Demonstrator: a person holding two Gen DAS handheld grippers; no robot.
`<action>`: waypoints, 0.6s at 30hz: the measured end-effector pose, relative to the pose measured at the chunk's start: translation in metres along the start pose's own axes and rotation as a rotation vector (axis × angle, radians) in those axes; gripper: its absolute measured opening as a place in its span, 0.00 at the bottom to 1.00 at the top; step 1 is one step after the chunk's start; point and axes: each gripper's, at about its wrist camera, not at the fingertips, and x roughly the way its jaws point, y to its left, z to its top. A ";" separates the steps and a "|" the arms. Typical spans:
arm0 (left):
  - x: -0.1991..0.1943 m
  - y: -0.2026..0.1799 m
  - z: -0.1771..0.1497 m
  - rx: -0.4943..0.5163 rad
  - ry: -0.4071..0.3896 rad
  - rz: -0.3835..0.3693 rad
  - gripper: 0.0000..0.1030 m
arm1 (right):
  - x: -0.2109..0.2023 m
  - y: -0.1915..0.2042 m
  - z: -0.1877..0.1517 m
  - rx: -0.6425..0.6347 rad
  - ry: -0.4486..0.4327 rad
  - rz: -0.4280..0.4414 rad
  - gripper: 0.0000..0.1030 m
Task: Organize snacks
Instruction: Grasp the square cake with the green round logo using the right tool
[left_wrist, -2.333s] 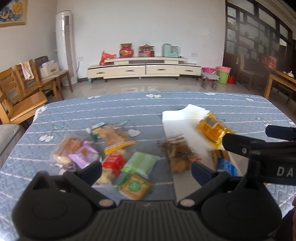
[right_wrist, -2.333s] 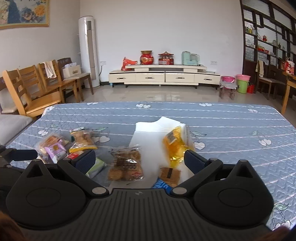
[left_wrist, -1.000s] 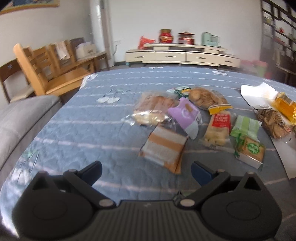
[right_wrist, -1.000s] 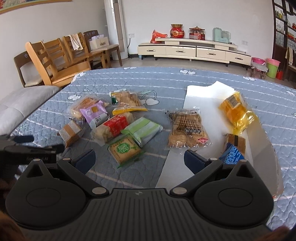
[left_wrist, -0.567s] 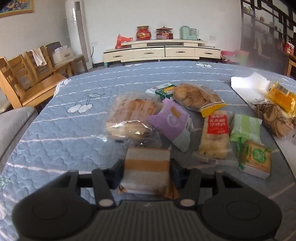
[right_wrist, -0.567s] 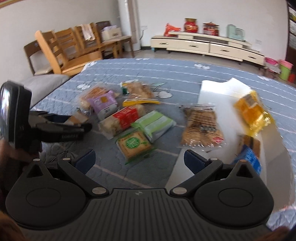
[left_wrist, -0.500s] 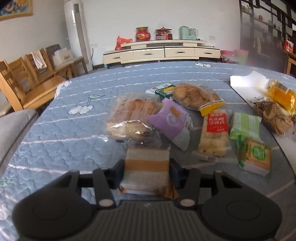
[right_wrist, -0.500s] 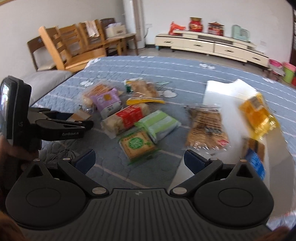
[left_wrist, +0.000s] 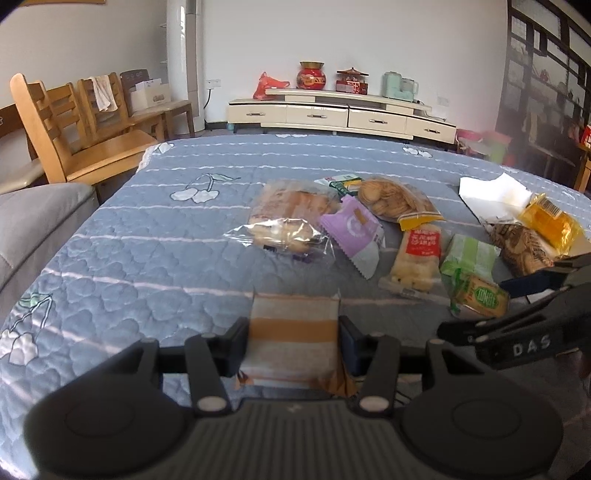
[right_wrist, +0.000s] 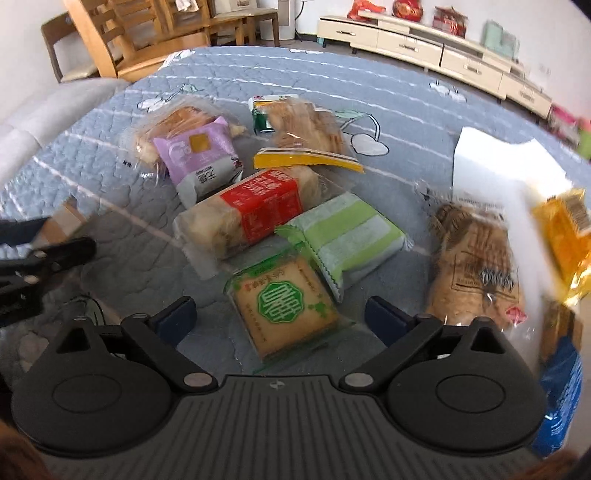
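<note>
- I see the table (left_wrist: 155, 236) under a blue quilted cloth, with snack packets scattered across its middle.
- A white sheet (right_wrist: 491, 166) lies to the right, a brown biscuit bag (right_wrist: 476, 266) partly on it.
- My left gripper (left_wrist: 293, 341) is clamped on the orange-striped packet (left_wrist: 293, 325).
- My right gripper (right_wrist: 280, 319) stands wide, with the green-label cracker packet (right_wrist: 284, 302) between its fingers, which are clear of it.
</note>
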 end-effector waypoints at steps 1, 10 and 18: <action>-0.001 0.000 0.000 -0.004 -0.002 0.001 0.49 | -0.002 0.004 -0.001 -0.010 -0.016 0.002 0.96; -0.018 -0.010 0.001 -0.010 -0.020 0.002 0.49 | -0.026 0.034 -0.025 -0.058 -0.077 0.045 0.64; -0.042 -0.031 0.006 -0.038 -0.048 -0.017 0.48 | -0.083 0.012 -0.035 0.013 -0.206 0.044 0.65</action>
